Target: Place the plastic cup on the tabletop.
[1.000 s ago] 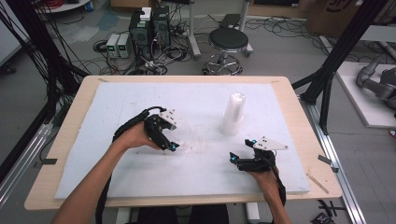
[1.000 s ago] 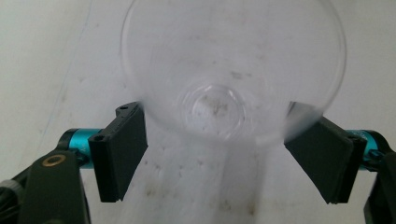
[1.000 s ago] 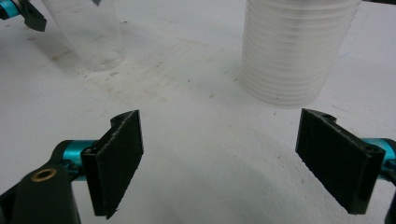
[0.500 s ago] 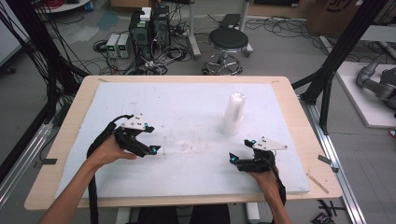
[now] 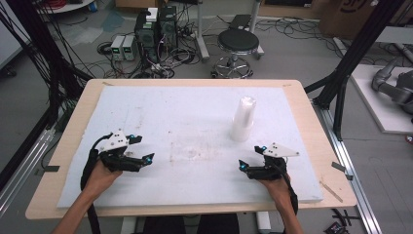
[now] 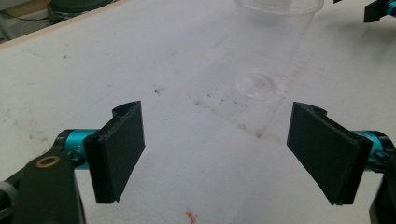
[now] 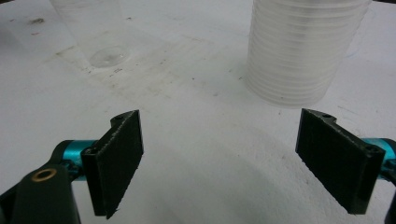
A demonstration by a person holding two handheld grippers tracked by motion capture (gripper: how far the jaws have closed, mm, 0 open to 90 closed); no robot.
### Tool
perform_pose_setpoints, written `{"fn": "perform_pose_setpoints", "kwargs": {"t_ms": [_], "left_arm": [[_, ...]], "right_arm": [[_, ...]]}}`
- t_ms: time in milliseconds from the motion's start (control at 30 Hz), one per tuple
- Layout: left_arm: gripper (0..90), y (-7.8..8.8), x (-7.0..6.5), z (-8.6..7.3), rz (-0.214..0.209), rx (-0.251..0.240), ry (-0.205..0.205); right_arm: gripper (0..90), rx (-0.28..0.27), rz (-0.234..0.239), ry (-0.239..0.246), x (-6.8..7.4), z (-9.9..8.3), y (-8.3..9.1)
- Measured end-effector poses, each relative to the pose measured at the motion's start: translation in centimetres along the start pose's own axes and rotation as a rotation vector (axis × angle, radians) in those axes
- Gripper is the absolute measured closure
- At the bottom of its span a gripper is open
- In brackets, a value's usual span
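Clear plastic single cup (image 6: 275,42) stands upright on the white foam mat (image 5: 195,117), mid-table between both hands. Left gripper (image 5: 146,158) sits low over the mat's near left, jaws apart and just been opening, nothing between them, forearm angled in from the bottom edge. Right gripper (image 5: 242,165) rests near right, jaws wide and empty, close to the stacked cups (image 5: 243,119).

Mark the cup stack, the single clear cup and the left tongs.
cup stack (image 5: 242,119), high view, mid side wall
single clear cup (image 6: 256,85), left gripper view, its base
left tongs (image 5: 142,149), high view, between the tips
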State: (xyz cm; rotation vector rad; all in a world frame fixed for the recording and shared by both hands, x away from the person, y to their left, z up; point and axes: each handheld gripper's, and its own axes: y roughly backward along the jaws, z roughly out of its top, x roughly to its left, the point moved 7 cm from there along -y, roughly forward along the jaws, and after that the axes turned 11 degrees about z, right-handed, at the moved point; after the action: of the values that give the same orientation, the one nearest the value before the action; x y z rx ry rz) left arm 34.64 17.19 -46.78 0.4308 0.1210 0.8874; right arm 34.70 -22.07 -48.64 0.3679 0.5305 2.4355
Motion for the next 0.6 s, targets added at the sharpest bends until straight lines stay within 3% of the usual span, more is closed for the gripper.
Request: {"fn": "perform_pose_setpoints", "kwargs": {"t_ms": [300,600], "left_arm": [[18.8,0.2,0.5,-1.7,0.056,-0.067,0.077],[18.6,0.5,0.7,-2.5,0.07,-0.088,0.105]], "right_arm": [[14.7,-0.011,-0.005,0.0,0.0,0.0,0.1],[14.7,-0.015,-0.014,0.004,0.0,0.0,0.1]]}}
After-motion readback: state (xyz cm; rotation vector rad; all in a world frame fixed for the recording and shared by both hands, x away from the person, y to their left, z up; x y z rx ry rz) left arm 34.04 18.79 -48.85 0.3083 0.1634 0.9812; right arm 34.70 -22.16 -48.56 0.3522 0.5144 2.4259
